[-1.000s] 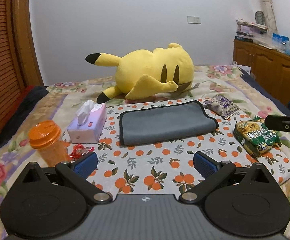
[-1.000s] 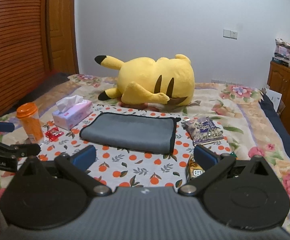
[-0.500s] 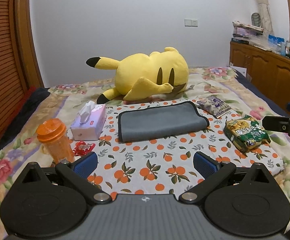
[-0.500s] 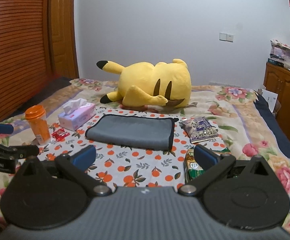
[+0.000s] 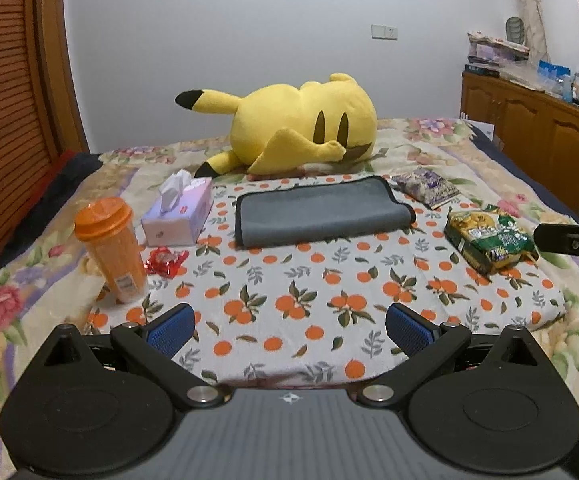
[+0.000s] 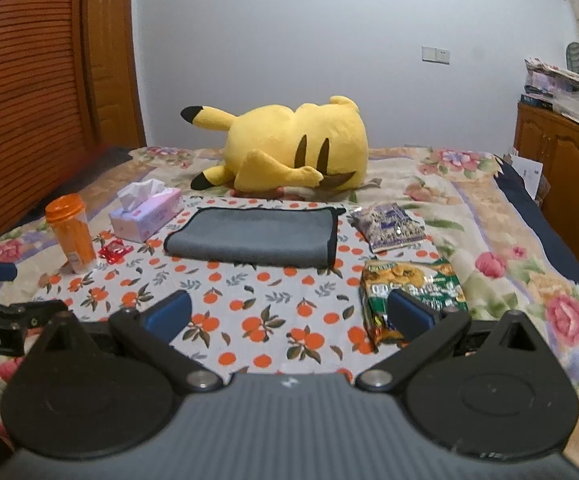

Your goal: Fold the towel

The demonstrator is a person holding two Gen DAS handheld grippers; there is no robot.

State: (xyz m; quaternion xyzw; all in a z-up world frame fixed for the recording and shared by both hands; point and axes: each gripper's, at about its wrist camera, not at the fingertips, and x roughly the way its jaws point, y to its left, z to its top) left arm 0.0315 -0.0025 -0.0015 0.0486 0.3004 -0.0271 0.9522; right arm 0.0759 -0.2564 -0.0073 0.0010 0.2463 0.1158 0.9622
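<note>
A grey towel with a black hem lies folded into a flat rectangle on the orange-print cloth on the bed; it also shows in the right wrist view. My left gripper is open and empty, held above the near edge of the cloth, well short of the towel. My right gripper is open and empty, also near the cloth's front edge, with its right finger over a green snack bag. Each gripper shows at the edge of the other's view.
A yellow plush toy lies behind the towel. A tissue box, an orange bottle and a red wrapper sit to the left. A purple snack bag and the green snack bag lie to the right. A wooden cabinet stands at the far right.
Both grippers have pulled back and away from the towel, which now looks smaller and farther. The towel and other objects have not moved.
</note>
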